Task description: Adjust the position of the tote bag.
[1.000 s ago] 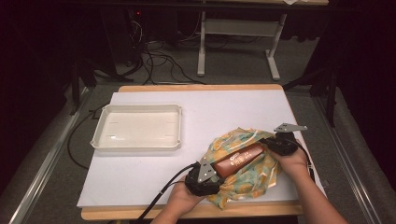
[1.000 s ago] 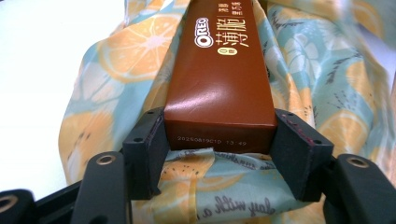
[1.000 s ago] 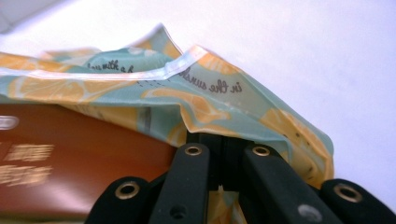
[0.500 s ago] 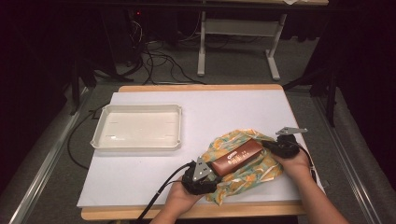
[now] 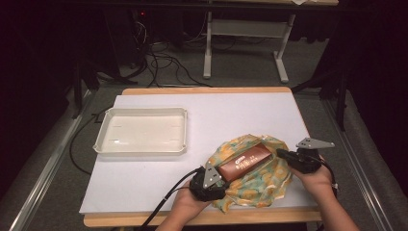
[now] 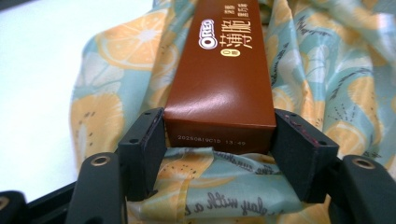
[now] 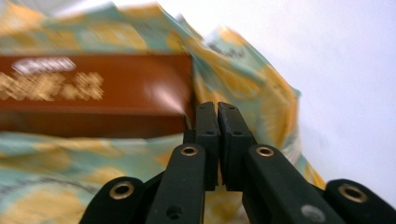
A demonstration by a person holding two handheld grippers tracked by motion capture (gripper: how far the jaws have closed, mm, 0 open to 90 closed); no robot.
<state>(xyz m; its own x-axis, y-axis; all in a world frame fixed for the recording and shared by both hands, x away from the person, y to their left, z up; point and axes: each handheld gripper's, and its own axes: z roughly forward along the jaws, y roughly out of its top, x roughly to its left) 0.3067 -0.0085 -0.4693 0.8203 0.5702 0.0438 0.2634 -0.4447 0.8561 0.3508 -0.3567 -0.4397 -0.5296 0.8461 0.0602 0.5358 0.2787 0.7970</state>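
Brown Oreo box, glossy with gold lettering, lies on lemon-print cloth between the left tongs, whose jaws, just opening, flank its end; right tongs closed, empty.

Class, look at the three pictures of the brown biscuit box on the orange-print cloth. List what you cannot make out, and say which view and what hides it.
- Underside of the box: left gripper view, it lies against the cloth.
- Box lettering: right gripper view, blurred.
- Cloth's near edge: high view, behind the left gripper.
- Whether the right gripper, jaws together, pinches cloth: right gripper view, not clear.
- Small print on the tray: high view, too small.
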